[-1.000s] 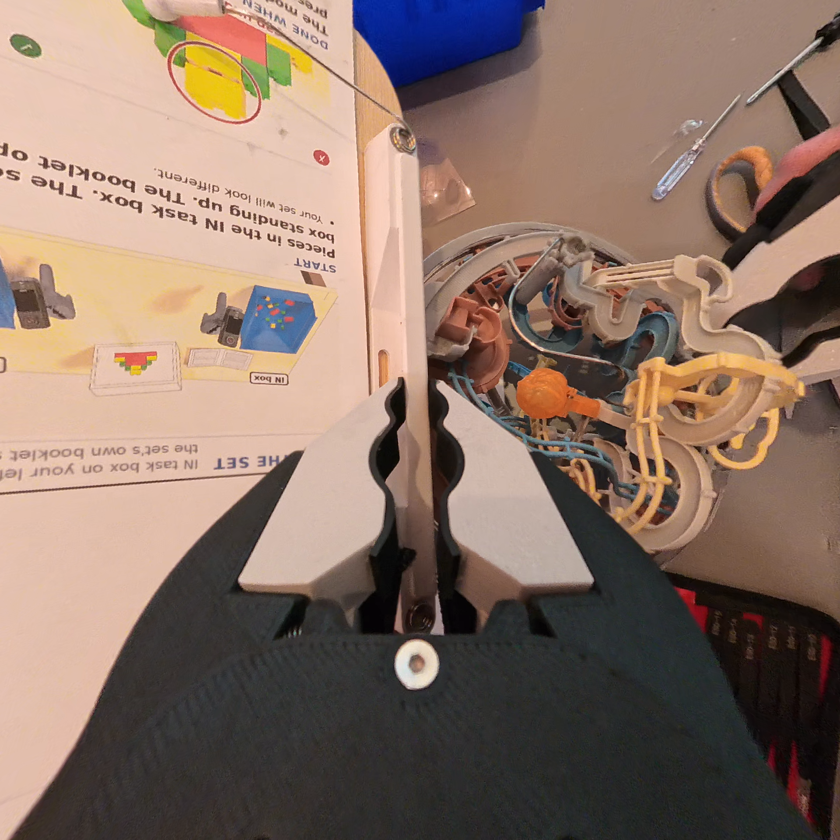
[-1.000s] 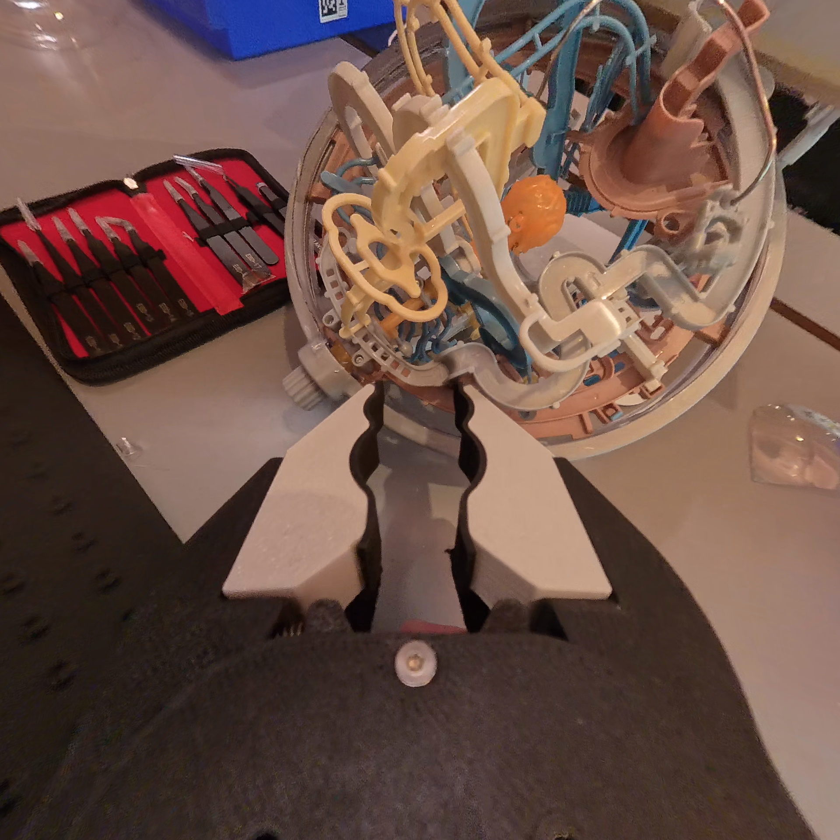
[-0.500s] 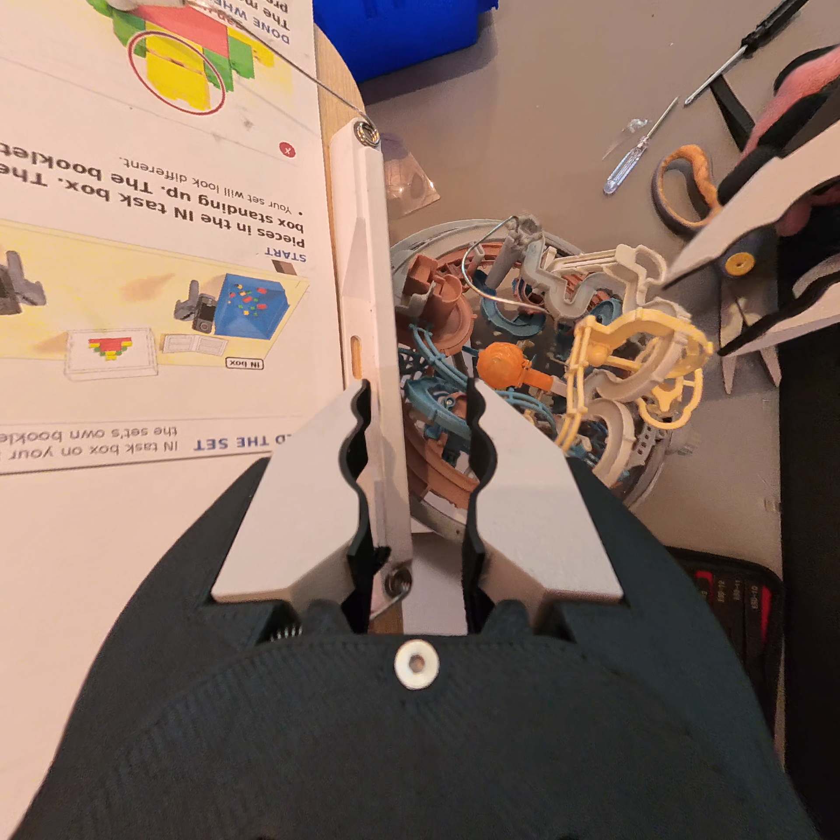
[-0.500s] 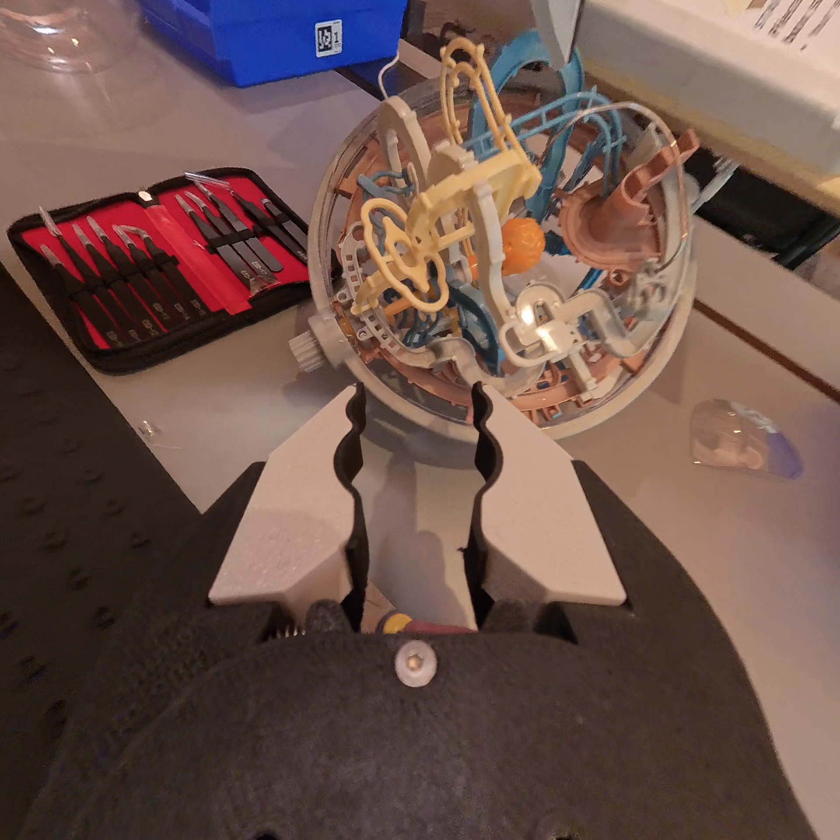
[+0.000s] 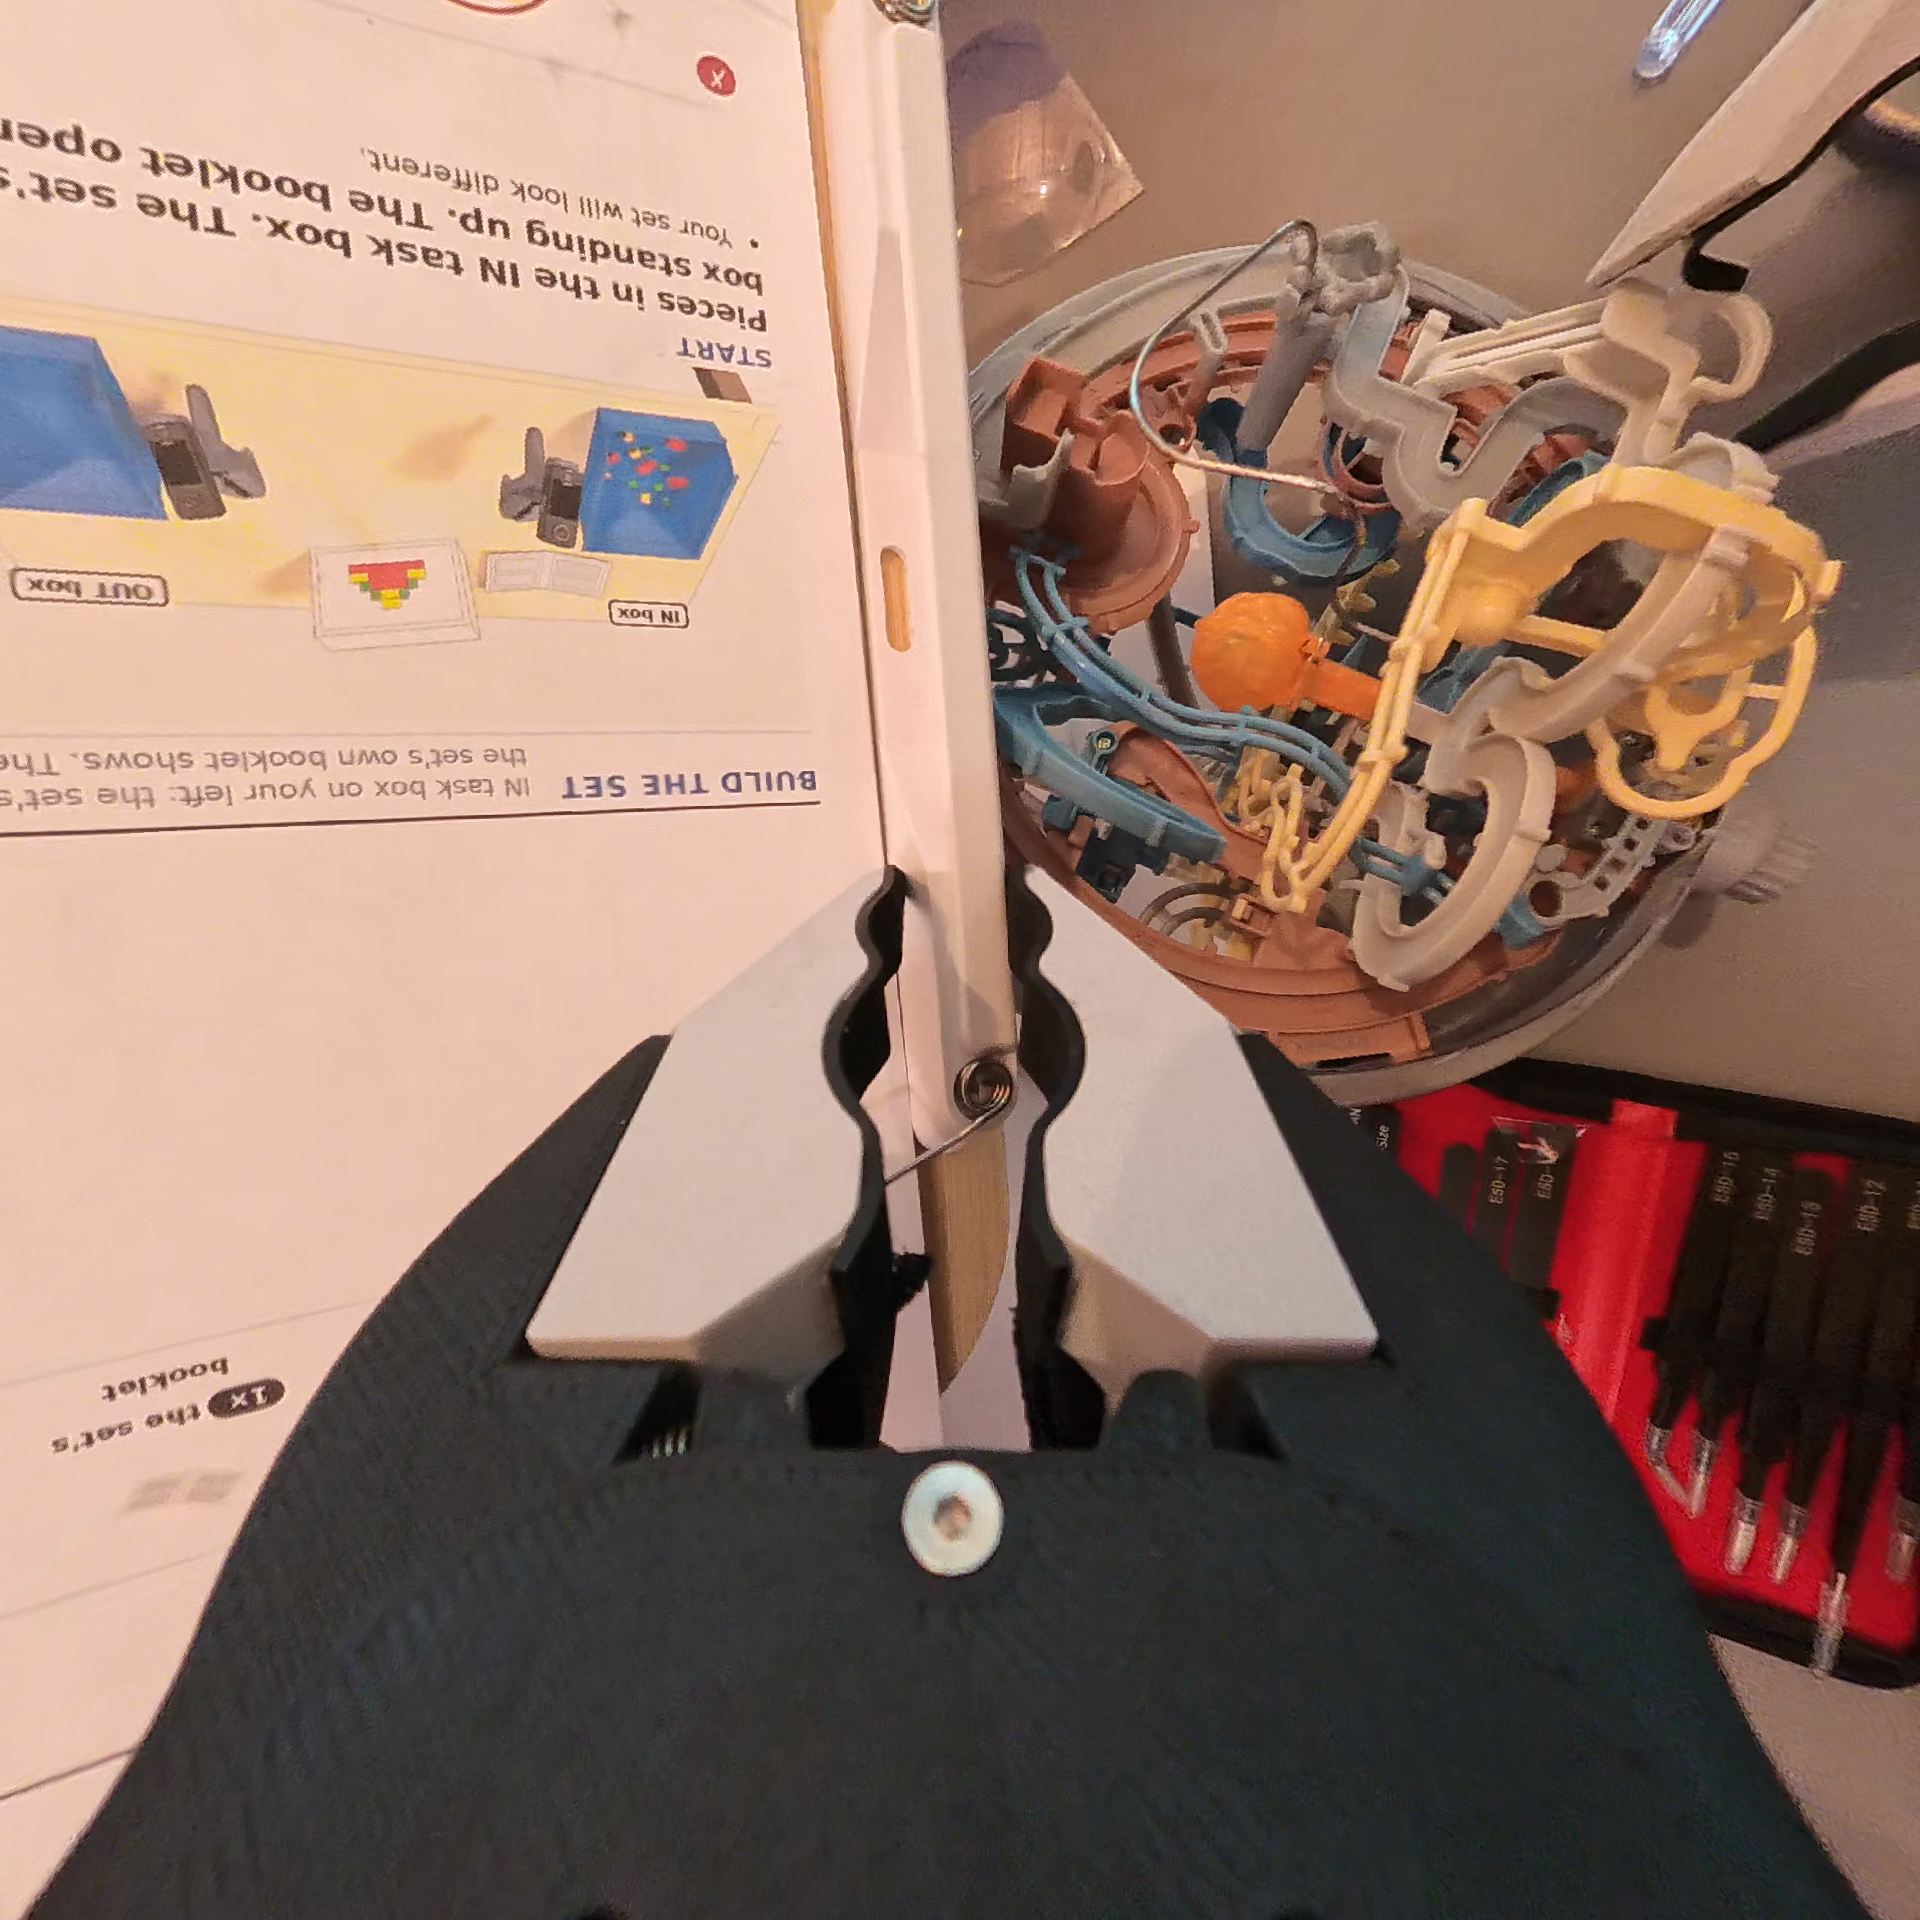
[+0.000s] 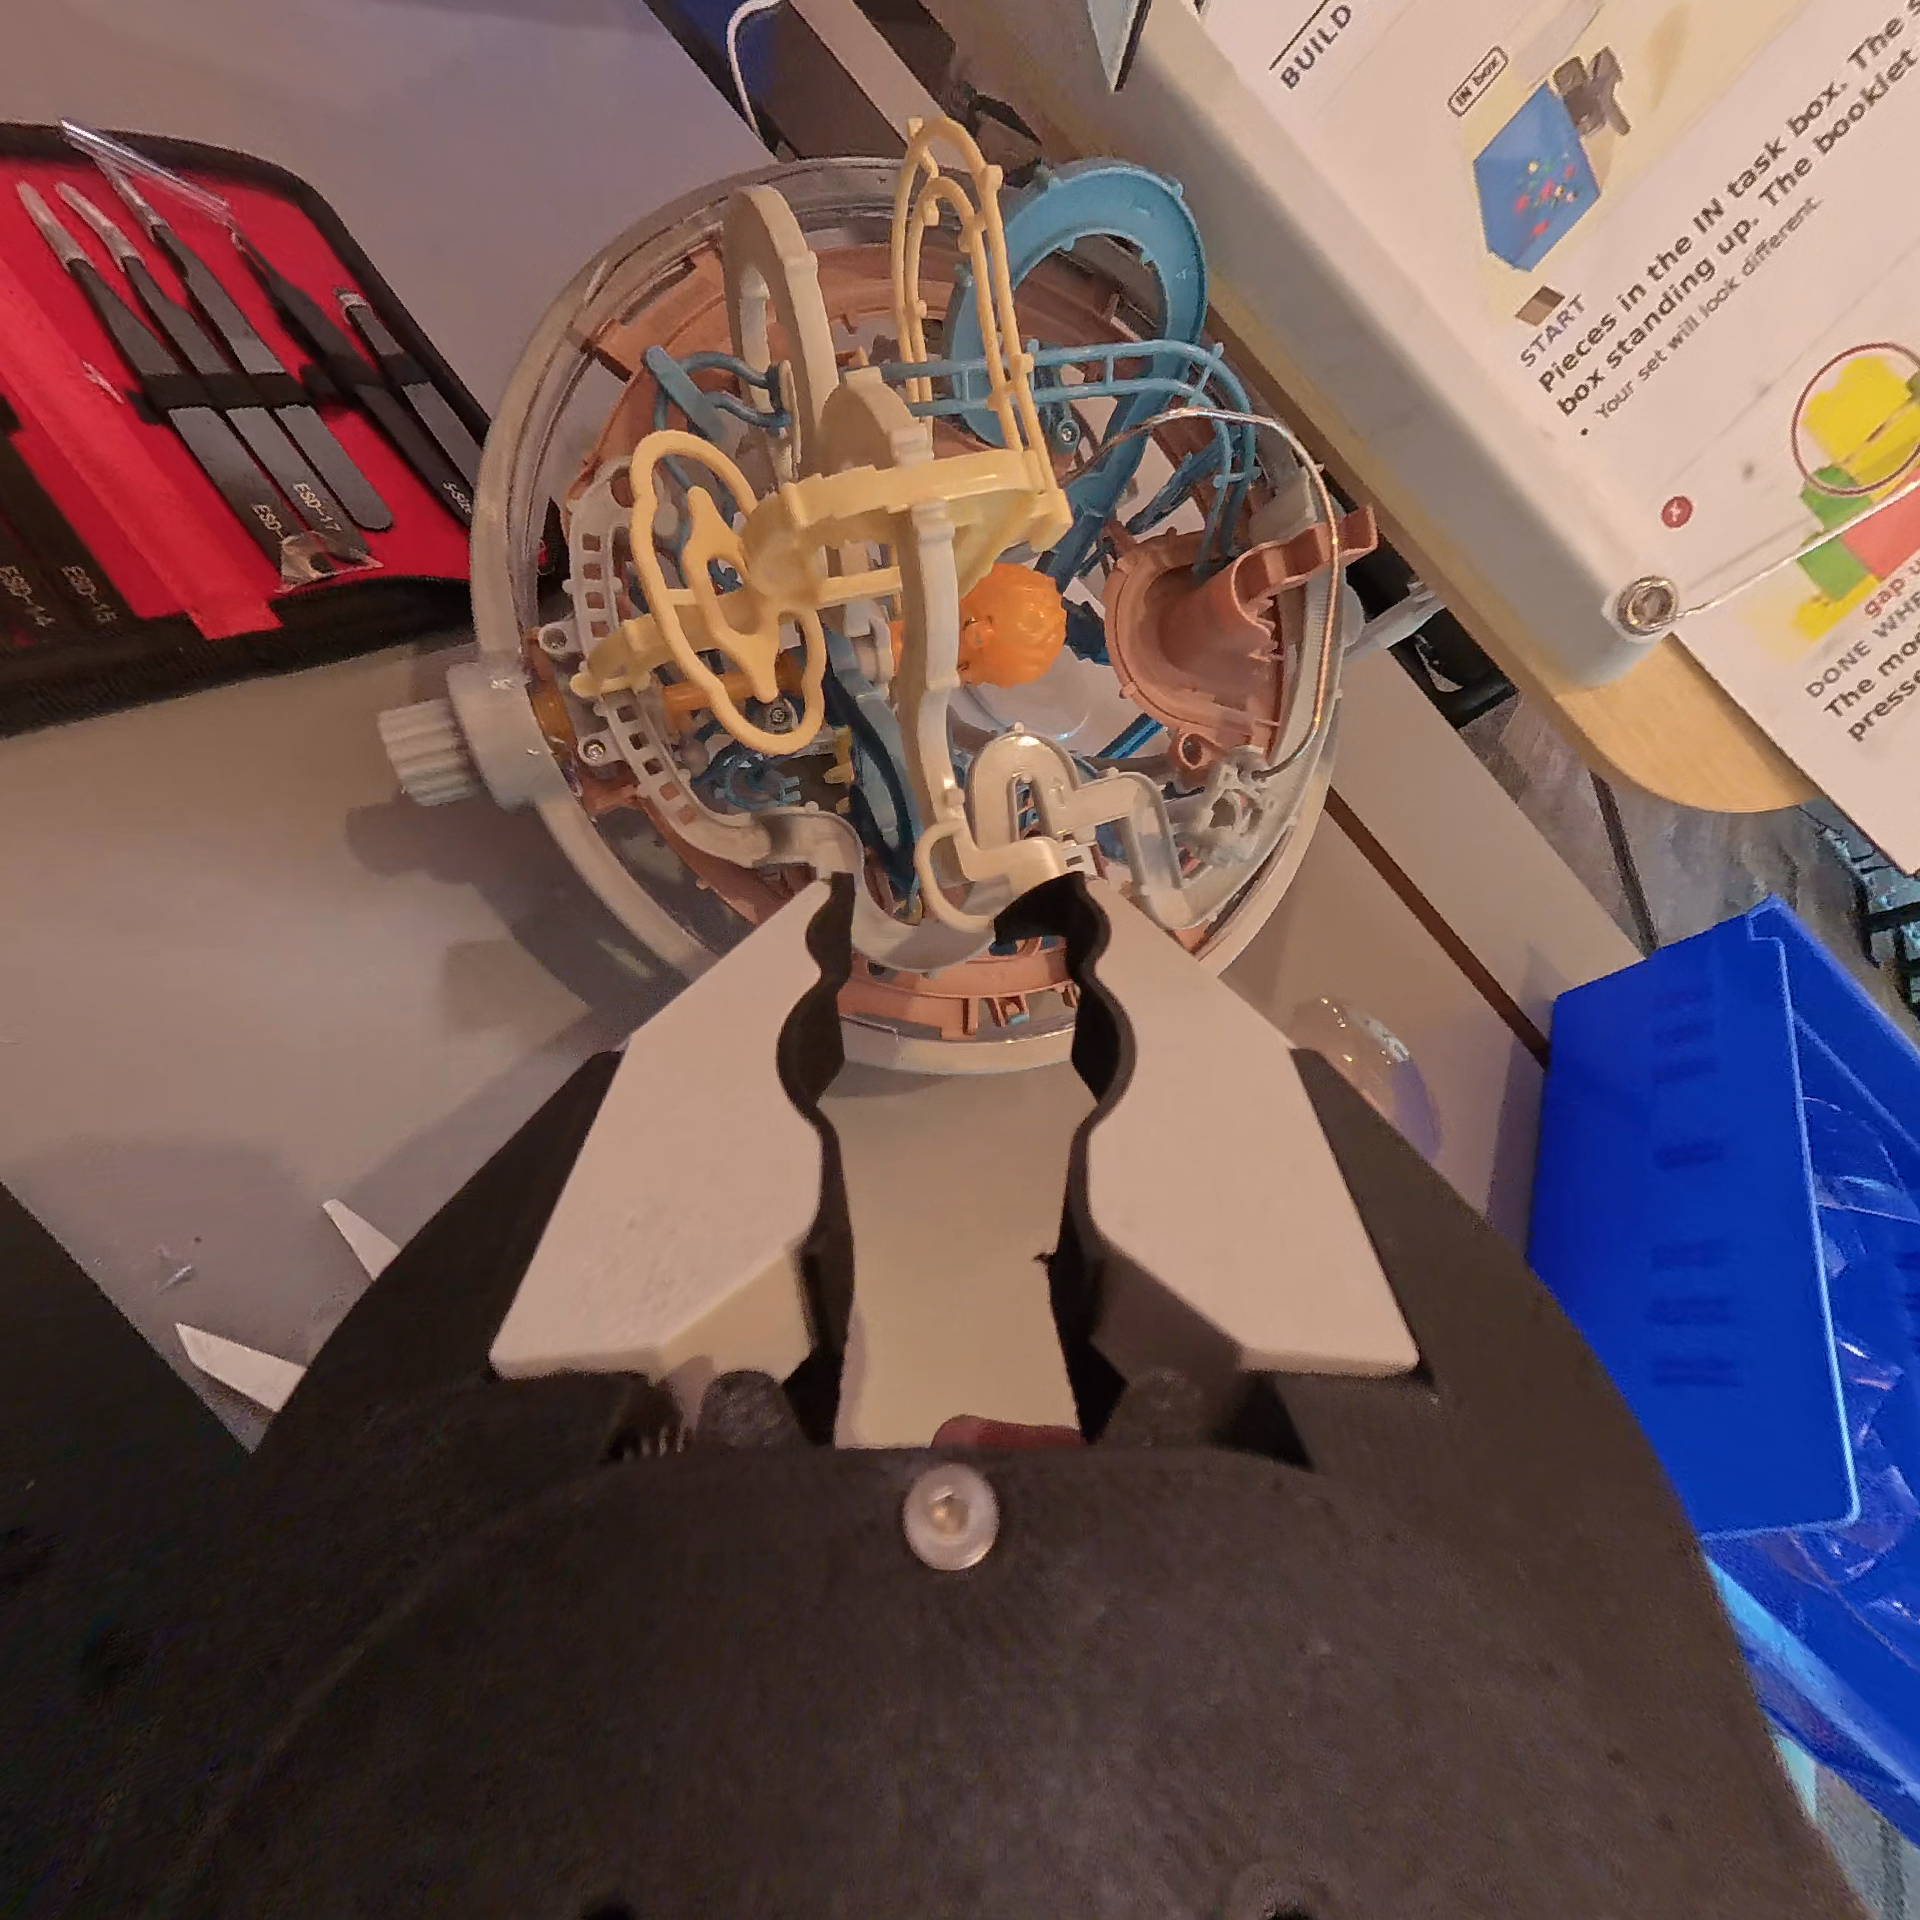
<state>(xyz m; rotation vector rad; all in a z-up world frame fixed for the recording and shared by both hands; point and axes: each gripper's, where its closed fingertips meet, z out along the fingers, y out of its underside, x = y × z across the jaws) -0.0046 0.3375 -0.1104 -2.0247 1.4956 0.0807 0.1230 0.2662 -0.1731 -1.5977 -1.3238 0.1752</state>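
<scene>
A clear maze ball point(image 5: 1351, 675) with cream, blue, brown and orange tracks inside lies on the grey table, right beside an upright board. My left gripper point(image 5: 958, 904) is shut on the board's white edge strip point(image 5: 925, 520), near its lower screw. An instruction sheet point(image 5: 416, 416) covers the board's face. My right gripper point(image 6: 961, 899) is open, its fingertips at the lower rim of the maze ball point(image 6: 904, 582), with a white track loop between them. The right gripper also shows at the top right of the left wrist view point(image 5: 1766, 156).
An open red and black tweezer case point(image 6: 156, 416) lies left of the ball; it also shows in the left wrist view point(image 5: 1714, 1299). A blue bin point(image 6: 1714, 1195) stands at the right. A clear plastic piece point(image 5: 1039, 177) lies behind the ball. The board point(image 6: 1403, 312) leans behind the ball. Some 15 centimeters of space lies between my two pairs of fingers.
My left gripper opened, slid along the white edge strip and shut on it again. My right gripper opened wider, drew back, then came in to the ball's lower rim from a new angle.
</scene>
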